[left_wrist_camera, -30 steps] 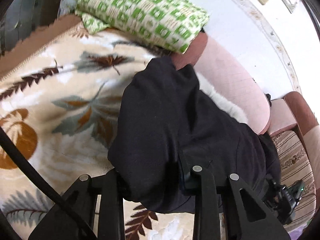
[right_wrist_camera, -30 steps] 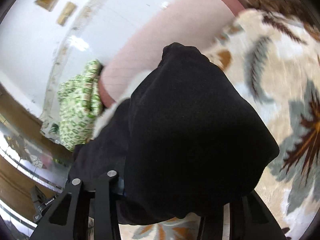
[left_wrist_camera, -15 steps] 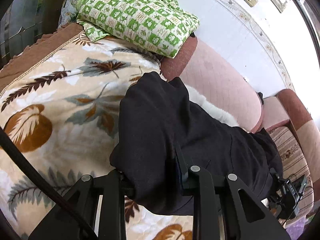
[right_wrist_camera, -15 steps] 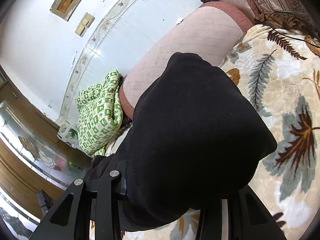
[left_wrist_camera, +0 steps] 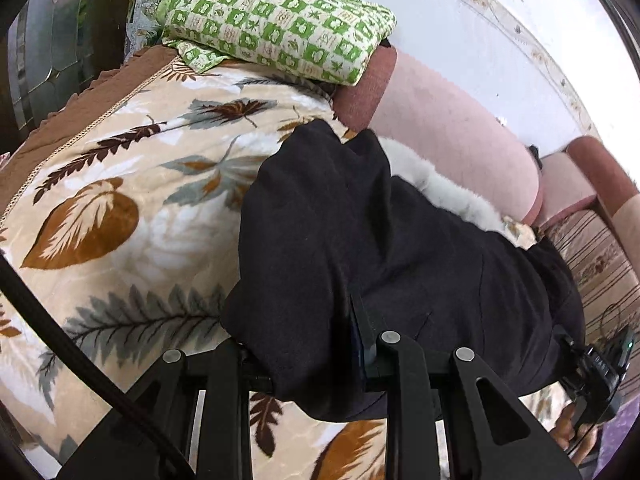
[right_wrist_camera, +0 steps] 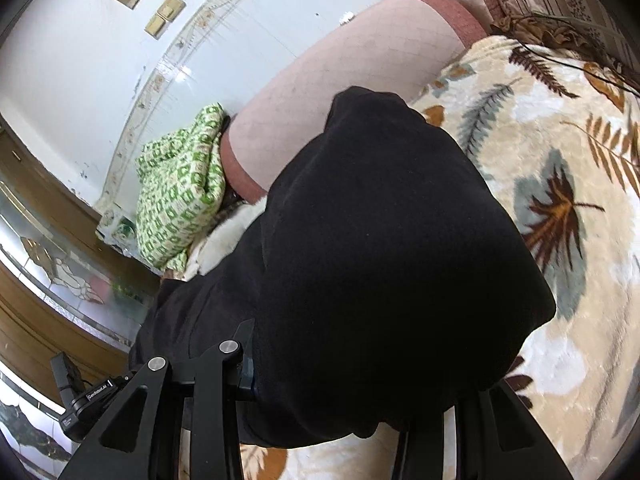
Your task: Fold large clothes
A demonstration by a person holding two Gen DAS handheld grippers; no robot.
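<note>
While both grippers, left gripper (left_wrist_camera: 304,364) and right gripper (right_wrist_camera: 340,392), stay clamped on the black garment (left_wrist_camera: 380,248) above the leaf blanket (left_wrist_camera: 120,200), the fold is mid-carry; next it probably needs lowering flat onto that blanket

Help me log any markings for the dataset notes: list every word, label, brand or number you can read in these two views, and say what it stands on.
One text only: small white lettering on the other hand-held gripper's black body, at the lower left of the right wrist view; too small and blurred to read.
No readable text on the black garment, the leaf-print blanket, the green checked cloth or the wall plates.
</note>
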